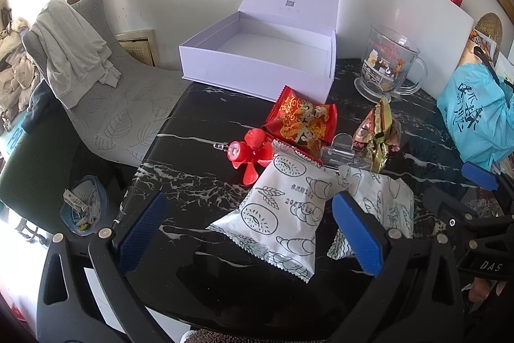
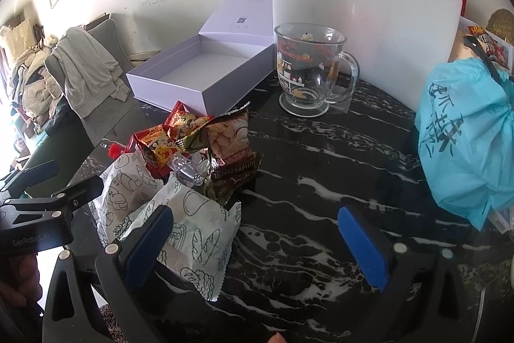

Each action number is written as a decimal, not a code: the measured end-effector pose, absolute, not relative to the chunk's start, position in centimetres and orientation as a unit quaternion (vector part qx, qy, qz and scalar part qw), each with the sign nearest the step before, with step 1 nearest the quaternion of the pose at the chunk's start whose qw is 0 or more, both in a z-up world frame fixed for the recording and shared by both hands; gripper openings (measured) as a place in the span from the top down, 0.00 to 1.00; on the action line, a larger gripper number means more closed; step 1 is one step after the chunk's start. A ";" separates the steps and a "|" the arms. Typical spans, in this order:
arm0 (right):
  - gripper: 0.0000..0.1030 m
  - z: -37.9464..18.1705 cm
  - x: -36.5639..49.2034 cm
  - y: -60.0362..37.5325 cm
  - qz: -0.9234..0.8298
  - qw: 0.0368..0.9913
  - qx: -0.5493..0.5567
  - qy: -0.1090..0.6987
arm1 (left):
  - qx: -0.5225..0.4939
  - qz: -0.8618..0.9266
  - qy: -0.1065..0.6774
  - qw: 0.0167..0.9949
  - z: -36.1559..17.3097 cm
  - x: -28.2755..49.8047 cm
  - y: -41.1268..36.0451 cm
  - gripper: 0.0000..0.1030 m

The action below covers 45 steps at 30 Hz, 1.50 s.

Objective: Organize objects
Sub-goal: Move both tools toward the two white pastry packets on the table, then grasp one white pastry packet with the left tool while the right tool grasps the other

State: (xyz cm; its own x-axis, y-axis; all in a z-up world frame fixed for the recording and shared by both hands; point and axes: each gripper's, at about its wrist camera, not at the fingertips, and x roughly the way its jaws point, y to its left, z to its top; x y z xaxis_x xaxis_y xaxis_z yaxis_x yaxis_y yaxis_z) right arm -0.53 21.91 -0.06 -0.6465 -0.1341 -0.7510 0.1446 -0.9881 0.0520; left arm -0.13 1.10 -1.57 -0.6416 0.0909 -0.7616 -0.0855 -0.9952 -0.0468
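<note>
My left tool (image 1: 253, 233) hangs low over the near edge of the desk (image 1: 199, 182), its blue pads wide apart and empty, with the nearer white bread packet (image 1: 282, 214) lying between them, so a grasp of that packet looks to me the likely first step. My right tool (image 2: 257, 246) is likewise spread and holds nothing; the second white packet (image 2: 196, 233) lies just beside its left pad. Ahead of both tools the loose things are heaped together: a red snack bag (image 1: 302, 121), a red fan toy (image 1: 250, 155), a clear clip (image 1: 340, 150) and a brown wrapper (image 2: 231, 147). Beyond the heap the white box (image 1: 257, 66) stands with lid raised and nothing inside, presumably the place for the pile. A printed glass mug (image 2: 308, 69) stands ahead and well apart. Legible: "GenRobot.AI" and "DAS" on the tool bodies; a printed date begins "2025" on the packet; the blue bag (image 2: 465, 143) to the right carries Chinese characters I cannot make out reliably.
</note>
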 end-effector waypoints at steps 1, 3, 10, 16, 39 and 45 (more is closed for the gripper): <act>0.00 -0.1 -0.6 21.9 -0.906 0.078 0.415 0.006 | -0.423 0.905 -0.004 0.049 -1.7 -0.2 1.1 0.00; 0.00 -0.3 -0.5 21.8 -0.905 0.081 0.418 0.005 | -0.429 0.902 -0.006 0.049 -2.0 -0.3 1.1 0.00; 0.00 -1.1 -0.5 21.7 -0.898 0.091 0.430 0.002 | -0.446 0.893 -0.011 0.056 -2.9 -0.6 1.1 0.00; 0.00 -2.2 -0.5 21.4 -0.890 0.114 0.442 -0.003 | -0.449 0.891 -0.004 0.071 -3.4 -1.0 1.4 0.00; 0.00 -5.1 -3.2 19.8 -0.843 0.240 0.481 -0.038 | -0.490 0.863 0.017 0.124 -5.9 -4.3 3.1 0.00; 0.18 -4.8 -3.0 20.0 -0.840 0.261 0.473 -0.059 | -0.487 0.864 -0.005 0.129 -6.0 -4.4 2.8 0.04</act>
